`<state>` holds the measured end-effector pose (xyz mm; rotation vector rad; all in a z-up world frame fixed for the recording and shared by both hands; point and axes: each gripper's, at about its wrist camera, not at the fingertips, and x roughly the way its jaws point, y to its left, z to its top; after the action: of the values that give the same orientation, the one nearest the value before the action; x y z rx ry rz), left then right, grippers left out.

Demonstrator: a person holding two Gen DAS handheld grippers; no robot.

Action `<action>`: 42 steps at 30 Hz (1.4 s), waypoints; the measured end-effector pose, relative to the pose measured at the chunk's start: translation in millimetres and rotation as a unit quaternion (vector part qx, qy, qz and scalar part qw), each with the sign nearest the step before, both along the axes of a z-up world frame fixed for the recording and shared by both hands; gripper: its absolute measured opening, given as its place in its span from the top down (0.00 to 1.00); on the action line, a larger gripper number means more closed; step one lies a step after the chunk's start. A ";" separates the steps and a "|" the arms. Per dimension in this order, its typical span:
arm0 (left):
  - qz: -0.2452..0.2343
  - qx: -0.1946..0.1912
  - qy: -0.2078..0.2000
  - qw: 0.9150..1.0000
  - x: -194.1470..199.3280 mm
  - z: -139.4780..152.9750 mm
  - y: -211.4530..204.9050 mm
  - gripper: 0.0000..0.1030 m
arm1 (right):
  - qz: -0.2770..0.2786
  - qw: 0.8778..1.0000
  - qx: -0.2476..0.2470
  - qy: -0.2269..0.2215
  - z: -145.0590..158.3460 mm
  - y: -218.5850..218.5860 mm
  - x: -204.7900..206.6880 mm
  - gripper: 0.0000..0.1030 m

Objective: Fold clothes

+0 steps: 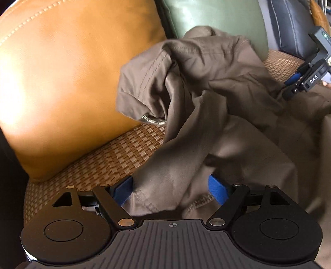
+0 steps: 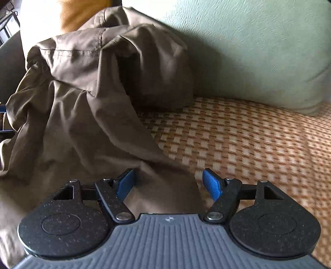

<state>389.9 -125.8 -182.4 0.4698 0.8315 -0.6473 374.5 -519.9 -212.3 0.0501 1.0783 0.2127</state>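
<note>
My left gripper [image 1: 172, 187] has its jaws spread wide, with a fold of the brown garment [image 1: 206, 99] lying loose between the blue pads [image 1: 217, 189], not pinched. The garment is heaped in a crumpled mound on the woven seat mat [image 1: 115, 157], and I place everything else from that mound. Its bunched upper part leans against the green cushion [image 1: 217, 18] behind it, and the orange leather cushion [image 1: 68, 78] sits just beside it on the side of my left gripper. A small metal ring [image 1: 154, 119] hangs at the lower edge of the bunched part, just above the mat. My right gripper [image 2: 168, 183] is also spread, its jaws straddling the garment's trailing edge [image 2: 165, 186] where the cloth meets the bare mat [image 2: 248, 144]. In my left view, the right gripper [image 1: 298, 82] reaches onto the far side of the mound.
</note>
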 end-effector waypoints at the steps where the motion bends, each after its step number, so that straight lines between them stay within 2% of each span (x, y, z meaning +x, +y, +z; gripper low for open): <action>1: 0.004 0.000 0.003 1.000 2.1 -3.6 -1.2 0.15 | 0.000 1.000 0.004 0.001 -5.9 -1.3 5.6 0.23; 2: 0.007 0.000 0.006 1.000 3.3 -7.2 -2.5 0.18 | 0.006 1.000 0.003 -0.009 -8.9 1.8 6.6 0.19; 4: 0.014 0.013 0.005 1.000 0.9 -14.6 -4.0 0.45 | 0.019 1.000 0.000 -0.017 -11.2 10.0 6.3 0.22; 5: 0.018 0.023 0.000 1.000 -2.2 -18.3 -4.3 0.70 | 0.026 1.000 0.000 -0.018 -12.0 14.0 5.7 0.41; 6: 0.021 0.028 -0.008 0.999 -6.3 -19.1 -4.0 0.78 | 0.036 0.999 0.002 -0.014 -9.3 19.7 2.6 0.57; 7: 0.023 0.028 -0.019 0.999 -11.4 -17.3 -3.0 0.84 | 0.046 0.999 0.004 -0.011 -6.5 25.4 -0.5 0.90; 8: 0.025 0.029 -0.030 0.999 -16.4 -15.5 -2.1 0.90 | 0.050 0.999 0.012 -0.001 -3.7 30.5 -3.9 0.93; 9: 0.032 0.029 -0.046 0.998 -19.2 -10.4 -0.6 0.93 | 0.056 0.998 -0.002 -0.005 0.9 39.2 -10.8 0.93; 10: 0.044 0.029 -0.067 0.996 -20.0 -2.6 1.4 0.93 | 0.078 0.996 -0.035 -0.025 8.3 51.1 -20.1 0.94; 12: 0.070 0.026 -0.108 0.991 -19.1 14.1 6.3 0.93 | 0.095 0.987 -0.103 -0.085 28.3 66.4 -33.5 0.94; 14: 0.102 0.014 -0.150 0.983 -10.3 33.7 13.1 0.92 | 0.072 0.973 -0.149 -0.163 54.8 67.9 -38.9 0.94; 15: 0.113 0.012 -0.173 0.978 -5.8 39.9 12.0 0.92 | 0.053 0.965 -0.156 -0.204 70.0 66.1 -39.6 0.94; 16: 0.121 0.016 -0.196 0.973 -2.0 43.1 7.7 0.92 | 0.036 0.954 -0.166 -0.249 84.5 65.0 -37.7 0.94; 18: 0.137 0.027 -0.239 0.961 7.1 46.2 -1.9 0.92 | 0.023 0.932 -0.193 -0.304 100.0 72.3 -27.3 0.94; 19: 0.147 0.035 -0.258 0.954 13.4 43.6 -7.8 0.92 | 0.022 0.919 -0.222 -0.324 99.7 80.2 -18.5 0.94; 21: 0.164 0.050 -0.292 0.941 25.4 36.6 -19.8 0.91 | 0.021 0.897 -0.266 -0.353 90.5 91.1 -2.6 0.94; 22: 0.165 0.059 -0.302 0.937 31.3 29.7 -25.3 0.91 | 0.017 0.890 -0.277 -0.362 83.6 93.8 5.9 0.94; 26: 0.145 0.098 -0.325 0.929 44.8 -6.9 -40.7 0.88 | 0.015 0.879 -0.303 -0.368 49.8 92.9 33.5 0.93; 28: 0.142 0.100 -0.334 0.927 43.6 -22.5 -41.3 0.85 | 0.021 0.871 -0.301 -0.387 33.8 89.9 34.1 0.93; 30: 0.136 0.095 -0.343 0.925 38.2 -36.2 -37.8 0.73 | 0.024 0.864 -0.296 -0.407 20.0 86.2 31.2 0.92; 33: 0.122 0.120 -0.349 0.921 29.9 -50.1 -35.5 0.67 | 0.036 0.847 -0.306 -0.434 2.0 86.6 19.5 0.89; 34: 0.118 0.132 -0.345 0.922 28.0 -51.1 -35.4 0.64 | 0.043 0.840 -0.317 -0.438 -3.6 87.3 17.0 0.85; 35: 0.113 0.144 -0.341 0.922 26.1 -49.8 -34.8 0.55 | 0.050 0.833 -0.329 -0.441 -9.2 88.1 14.5 0.79; 36: 0.111 0.152 -0.332 0.924 24.3 -43.8 -31.4 0.41 | 0.051 0.833 -0.337 -0.436 -10.6 92.7 15.1 0.75; 37: 0.111 0.155 -0.319 0.928 22.8 -35.4 -26.1 0.35 | 0.044 0.837 -0.340 -0.427 -4.3 92.2 15.8 0.60; 38: 0.111 0.157 -0.306 0.932 21.2 -27.0 -20.7 0.28 | 0.038 0.841 -0.343 -0.418 2.0 91.7 16.5 0.34; 39: 0.115 0.155 -0.292 0.937 18.9 -17.0 -13.3 0.26 | 0.022 0.849 -0.332 -0.410 15.4 84.5 14.8 0.25; 40: 0.123 0.148 -0.276 0.942 15.9 -5.7 -3.9 0.26 | 0.007 0.858 -0.322 -0.401 28.8 77.2 13.0 0.21; 42: 0.148 0.129 -0.251 0.948 3.9 17.5 17.5 0.24 | -0.010 0.874 -0.291 -0.390 57.2 60.2 0.5 0.20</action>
<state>393.8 -108.3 -164.9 0.6948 0.4841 -0.1230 375.0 -459.7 -155.1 -0.5307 0.2934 -0.1222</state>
